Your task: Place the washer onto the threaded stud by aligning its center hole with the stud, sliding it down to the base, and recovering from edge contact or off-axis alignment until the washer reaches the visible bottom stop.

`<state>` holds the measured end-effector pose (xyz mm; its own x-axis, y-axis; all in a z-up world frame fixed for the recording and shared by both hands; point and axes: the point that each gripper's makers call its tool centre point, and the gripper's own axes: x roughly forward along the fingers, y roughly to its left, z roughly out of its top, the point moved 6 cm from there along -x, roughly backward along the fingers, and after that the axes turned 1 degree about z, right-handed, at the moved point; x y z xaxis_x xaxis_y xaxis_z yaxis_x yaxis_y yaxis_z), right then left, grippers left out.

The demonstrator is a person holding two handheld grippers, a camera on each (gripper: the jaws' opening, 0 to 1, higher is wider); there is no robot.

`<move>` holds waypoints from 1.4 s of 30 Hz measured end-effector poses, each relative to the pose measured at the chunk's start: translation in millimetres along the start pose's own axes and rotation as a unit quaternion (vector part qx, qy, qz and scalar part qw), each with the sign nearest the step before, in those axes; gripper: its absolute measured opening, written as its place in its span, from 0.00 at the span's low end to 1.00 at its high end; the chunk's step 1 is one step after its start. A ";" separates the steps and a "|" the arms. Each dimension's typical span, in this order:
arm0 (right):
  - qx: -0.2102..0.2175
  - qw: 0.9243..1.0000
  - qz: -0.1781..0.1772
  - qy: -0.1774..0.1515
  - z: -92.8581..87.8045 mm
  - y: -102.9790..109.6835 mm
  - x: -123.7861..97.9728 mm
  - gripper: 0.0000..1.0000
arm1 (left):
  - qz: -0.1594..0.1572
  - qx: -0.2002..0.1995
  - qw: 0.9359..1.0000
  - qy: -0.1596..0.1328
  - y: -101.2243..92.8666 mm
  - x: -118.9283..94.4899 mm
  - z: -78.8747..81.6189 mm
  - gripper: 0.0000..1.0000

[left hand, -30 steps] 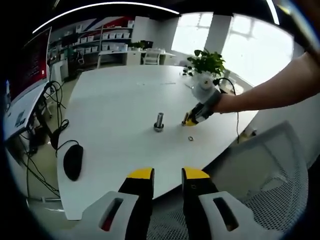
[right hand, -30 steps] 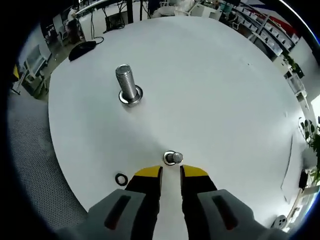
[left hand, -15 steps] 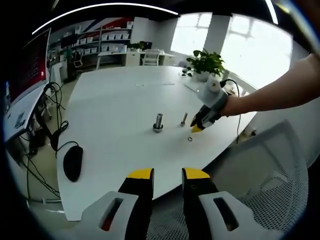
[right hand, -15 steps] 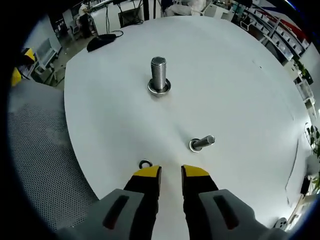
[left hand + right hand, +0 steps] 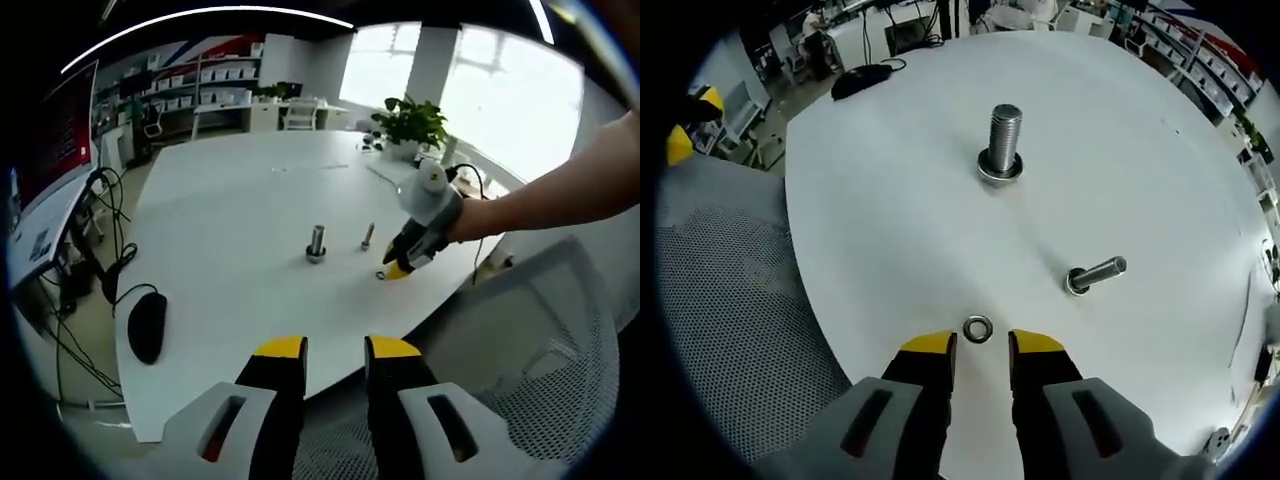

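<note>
— Since a second ago, has the right hand-held gripper [image 5: 978, 345] left the thin stud [image 5: 1095, 276]?
— Yes; its spread jaws now bracket the washer [image 5: 978, 328], flat on the tabletop [image 5: 890, 200].
— And the left hand-held gripper [image 5: 335, 349]?
— Parted, empty; from there the washer is hard to make out. A mouse [image 5: 146, 323] lies near the edge.

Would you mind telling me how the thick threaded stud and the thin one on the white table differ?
The thick stud is clearly wider than the thin stud. It stands farther from the right tongs, while the thin stud stands nearer them and off to the side. In the right gripper view the thick stud looks upright and the thin stud leans. Both are bare metal, stand on the white table, and have a ring-like base.
</note>
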<state>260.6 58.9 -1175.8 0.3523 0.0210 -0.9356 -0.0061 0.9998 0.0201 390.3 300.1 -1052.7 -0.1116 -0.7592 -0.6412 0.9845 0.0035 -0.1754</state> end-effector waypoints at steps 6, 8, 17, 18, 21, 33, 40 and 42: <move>-0.015 1.000 0.004 0.014 -2.8 5.9 4.9 0.23 | 0.000 0.002 1.000 0.004 1.5 1.4 -2.0 0.21; -0.021 0.999 0.004 0.024 -5.1 5.7 7.0 0.23 | -0.001 0.003 1.000 0.005 -0.3 0.4 -0.7 0.21; -0.041 0.999 0.010 0.019 -3.9 5.7 7.3 0.22 | -0.001 0.002 1.000 -0.001 0.3 1.0 -0.5 0.20; -0.034 0.999 0.010 0.024 -3.3 4.9 7.1 0.22 | -0.001 0.002 1.000 -0.002 0.4 1.0 -0.2 0.20; -0.051 0.998 0.010 0.042 -0.2 6.8 8.5 0.22 | -0.003 0.001 1.000 -0.005 -0.4 0.0 1.8 0.20; -0.035 0.997 -0.002 0.066 -1.4 10.8 5.8 0.19 | -0.010 0.002 1.000 -0.008 -2.8 -0.9 1.8 0.19; -0.020 0.997 -0.004 0.080 0.5 14.9 2.6 0.16 | -0.007 0.001 1.000 -0.004 -1.3 0.6 1.1 0.18; -0.021 0.996 -0.009 0.087 1.9 13.9 3.2 0.15 | -0.008 0.001 1.000 -0.003 -1.0 0.7 0.7 0.18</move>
<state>263.4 72.8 -1177.8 0.1856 -0.0007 -0.9826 -0.0413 0.9991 -0.0085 389.3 299.1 -1052.4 -0.1266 -0.7629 -0.6339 0.9830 -0.0107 -0.1835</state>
